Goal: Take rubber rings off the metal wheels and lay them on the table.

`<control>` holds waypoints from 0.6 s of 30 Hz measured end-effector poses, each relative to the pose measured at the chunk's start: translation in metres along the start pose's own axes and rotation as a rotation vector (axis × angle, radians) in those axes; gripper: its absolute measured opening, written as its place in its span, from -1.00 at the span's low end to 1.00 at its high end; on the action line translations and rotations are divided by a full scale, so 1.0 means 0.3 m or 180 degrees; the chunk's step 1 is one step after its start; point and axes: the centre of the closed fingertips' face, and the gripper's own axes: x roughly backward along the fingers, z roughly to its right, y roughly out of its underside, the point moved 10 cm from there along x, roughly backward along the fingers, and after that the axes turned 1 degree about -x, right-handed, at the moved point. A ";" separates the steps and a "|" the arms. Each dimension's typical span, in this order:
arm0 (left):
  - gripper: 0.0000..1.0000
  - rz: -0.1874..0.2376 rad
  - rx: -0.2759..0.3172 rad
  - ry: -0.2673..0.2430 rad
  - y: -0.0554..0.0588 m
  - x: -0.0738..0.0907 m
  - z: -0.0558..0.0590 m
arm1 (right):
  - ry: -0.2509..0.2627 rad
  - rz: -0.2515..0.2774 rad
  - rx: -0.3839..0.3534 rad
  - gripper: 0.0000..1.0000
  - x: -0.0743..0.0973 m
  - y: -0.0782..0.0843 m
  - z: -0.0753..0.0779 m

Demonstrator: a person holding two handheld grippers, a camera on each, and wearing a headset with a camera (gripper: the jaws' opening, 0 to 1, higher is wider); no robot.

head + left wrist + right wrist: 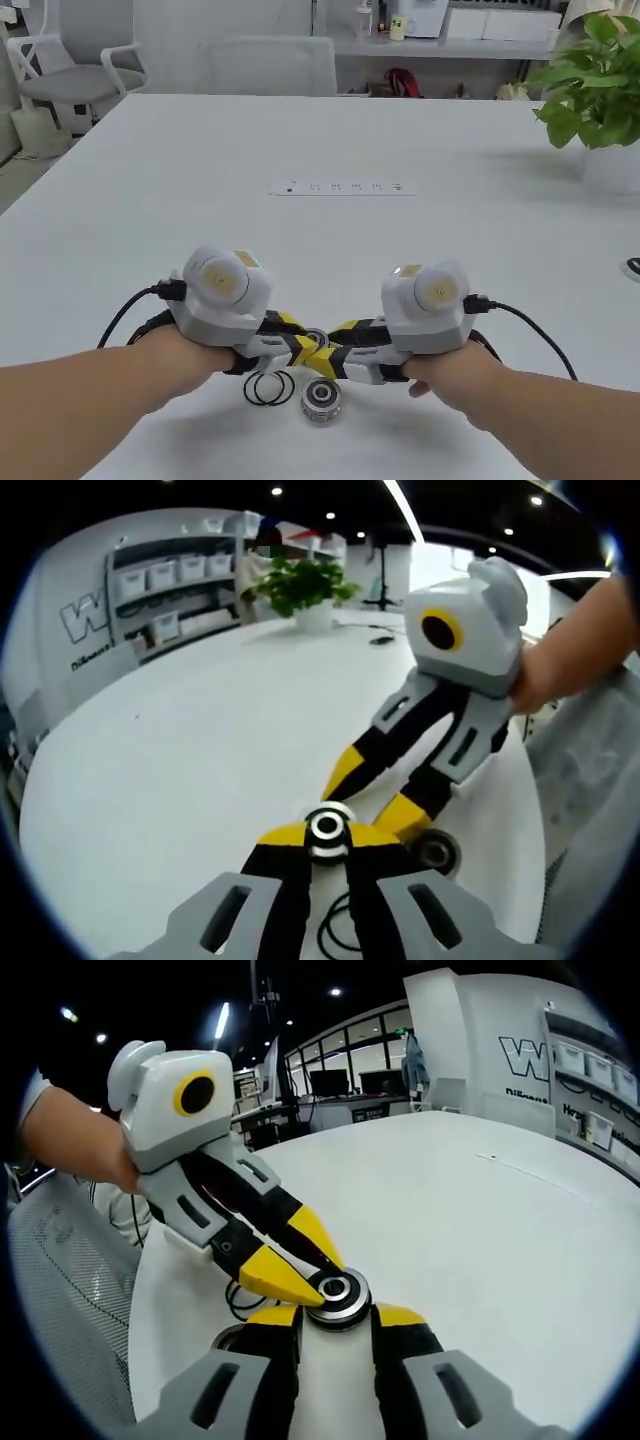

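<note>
Currently both grippers meet tip to tip low over the white table (300,230), near its front edge.

Left hand (190,350) holds the left gripper (302,342), which points inward to the right. In the right gripper view its two yellow tips are drawn close together and bear on the rim of the metal wheel (316,338). Whether they nip rubber or bare metal: cannot tell.

On the table just below the left gripper lie two rubber rings (268,388) – thin, black, flat, overlapping each other.

The metal wheel is held off the table, between the two sets of jaws. Its dark centre and bright rim are clear in both gripper views.

A second wheel (321,397) lies on the table just right of the rubber rings and apart from them, beneath the held one.

The right gripper (332,348), in the right hand (450,375), points inward to the left. In its own view its jaws stand one on each side of the metal wheel, clamped on it.

Background, left to right: an office chair (70,65) beyond the far left corner – a white power strip (340,187) lying mid-table – a potted plant (595,85) at the far right edge.
</note>
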 end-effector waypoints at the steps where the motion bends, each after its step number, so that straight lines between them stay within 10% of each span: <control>1: -0.74 0.0005 -0.0002 0.0000 0.001 0.000 0.000 | -0.0012 0.0000 -0.0012 -0.52 0.002 0.001 0.000; 18: -0.76 0.0041 -0.0010 0.0068 0.006 0.001 -0.006 | -0.0167 -0.0107 -0.0032 -0.72 0.027 0.010 0.016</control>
